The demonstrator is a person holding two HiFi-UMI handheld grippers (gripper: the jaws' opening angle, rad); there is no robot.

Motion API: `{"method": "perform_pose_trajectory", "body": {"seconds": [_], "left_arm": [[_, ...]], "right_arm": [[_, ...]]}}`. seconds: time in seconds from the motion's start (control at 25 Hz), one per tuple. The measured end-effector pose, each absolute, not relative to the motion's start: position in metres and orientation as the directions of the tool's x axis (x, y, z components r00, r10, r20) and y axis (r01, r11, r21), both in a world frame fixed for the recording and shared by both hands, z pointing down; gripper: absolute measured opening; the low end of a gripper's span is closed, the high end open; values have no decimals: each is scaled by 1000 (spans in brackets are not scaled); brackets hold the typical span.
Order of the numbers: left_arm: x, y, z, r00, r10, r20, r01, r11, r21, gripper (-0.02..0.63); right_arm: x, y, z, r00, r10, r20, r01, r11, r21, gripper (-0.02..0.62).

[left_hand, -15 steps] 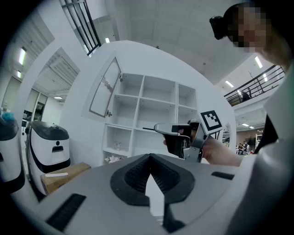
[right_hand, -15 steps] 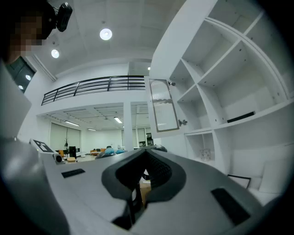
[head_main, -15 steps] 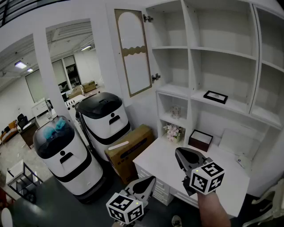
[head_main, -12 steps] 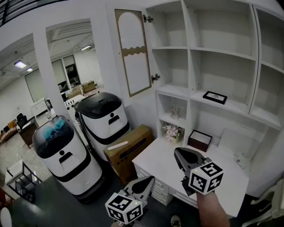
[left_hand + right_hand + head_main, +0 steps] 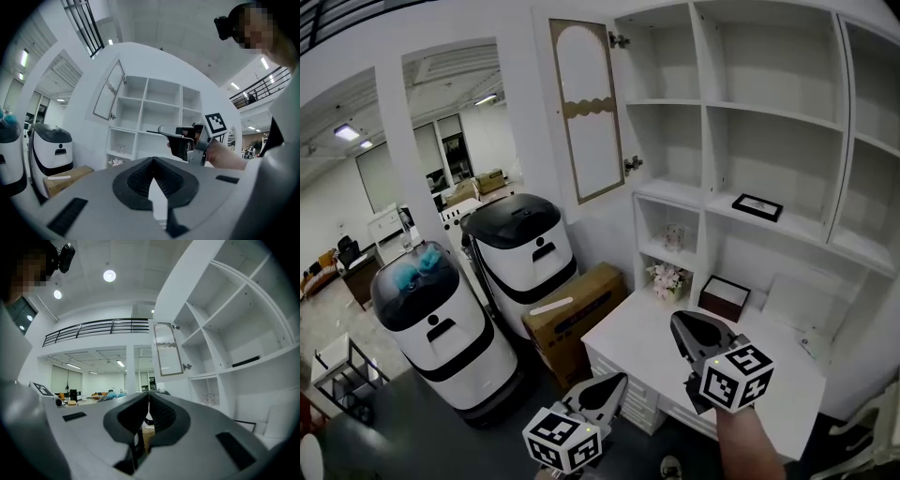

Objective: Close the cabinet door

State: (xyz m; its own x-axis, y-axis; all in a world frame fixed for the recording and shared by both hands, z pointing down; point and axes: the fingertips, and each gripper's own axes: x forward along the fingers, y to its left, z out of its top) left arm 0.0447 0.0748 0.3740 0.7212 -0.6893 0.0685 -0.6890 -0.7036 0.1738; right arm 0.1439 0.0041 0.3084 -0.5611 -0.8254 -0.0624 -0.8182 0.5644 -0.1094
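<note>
The cabinet door (image 5: 586, 111), a wood-framed glass panel, stands swung open to the left of the white shelf unit (image 5: 703, 103), on two hinges. It also shows in the left gripper view, cabinet door (image 5: 110, 91), and in the right gripper view, cabinet door (image 5: 168, 348). My left gripper (image 5: 617, 382) is low in the head view, shut and empty, far below the door. To its right my right gripper (image 5: 682, 326) is over the white desk, also shut with nothing held. Left gripper (image 5: 152, 161) has its pads meeting at the tip, as does right gripper (image 5: 148, 394).
Two white-and-black machines (image 5: 517, 253) (image 5: 431, 319) and a cardboard box (image 5: 577, 314) stand on the floor left of the white desk (image 5: 628, 342). A dark box (image 5: 724, 295) and flowers (image 5: 666, 278) sit at the desk's back. A black frame (image 5: 757, 204) lies on a shelf.
The head view has shifted slightly, so the door sits a little further right. Both grippers have kept their places and stayed shut.
</note>
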Motion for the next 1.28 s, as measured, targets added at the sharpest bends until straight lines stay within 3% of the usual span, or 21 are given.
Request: {"method": "perform_pose_trajectory", "body": {"seconds": [1.28], "left_arm": [[20,59,378,719,-691,72,-690,-699,190,2]], "right_arm": [[119,-15,310,-570,-821,-41,-810,570,-137,5]]}}
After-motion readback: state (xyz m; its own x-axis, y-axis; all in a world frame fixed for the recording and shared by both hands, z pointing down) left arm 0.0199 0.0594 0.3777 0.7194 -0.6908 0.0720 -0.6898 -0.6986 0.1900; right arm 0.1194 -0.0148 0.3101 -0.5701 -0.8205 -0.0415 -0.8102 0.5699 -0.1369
